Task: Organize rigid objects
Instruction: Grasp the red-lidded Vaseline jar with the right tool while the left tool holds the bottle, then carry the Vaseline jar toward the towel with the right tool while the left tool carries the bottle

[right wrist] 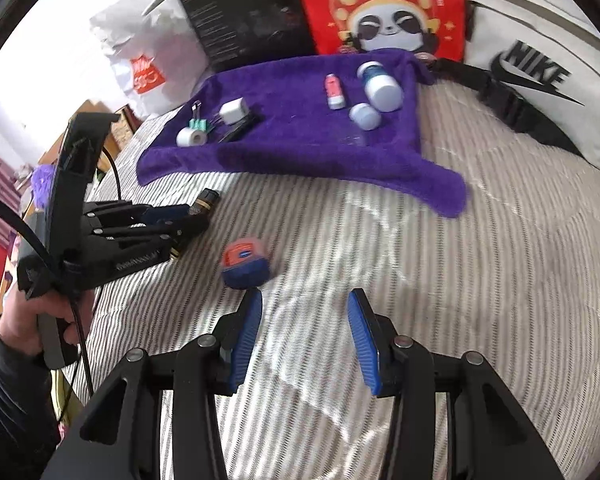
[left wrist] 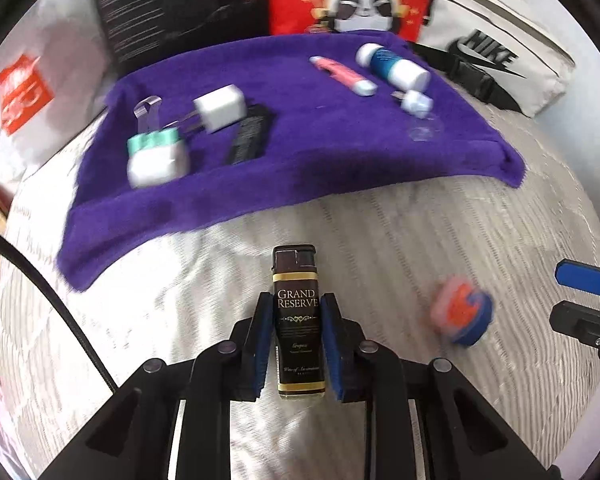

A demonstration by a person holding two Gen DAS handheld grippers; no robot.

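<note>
Striped bedding covers the bed (left wrist: 380, 240), with a purple towel (left wrist: 300, 168) spread at the far side holding the sorted bits. Nearer, the left gripper (left wrist: 296, 340) has its jaws pinching the small Grand Reserve bottle (left wrist: 298, 312) mid-body, label up. Probably best to lift it level and clear of the towel's near hem before setting it in a bare patch. Right gripper (right wrist: 304, 336) hovers, jaws spread and empty, just short of the blue-and-orange tape measure (right wrist: 245, 266); centring over it first seems wise.

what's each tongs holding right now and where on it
Left tongs clamp the small black gold-trimmed Grand Reserve bottle across its labelled middle. Right tongs hold nothing.
</note>
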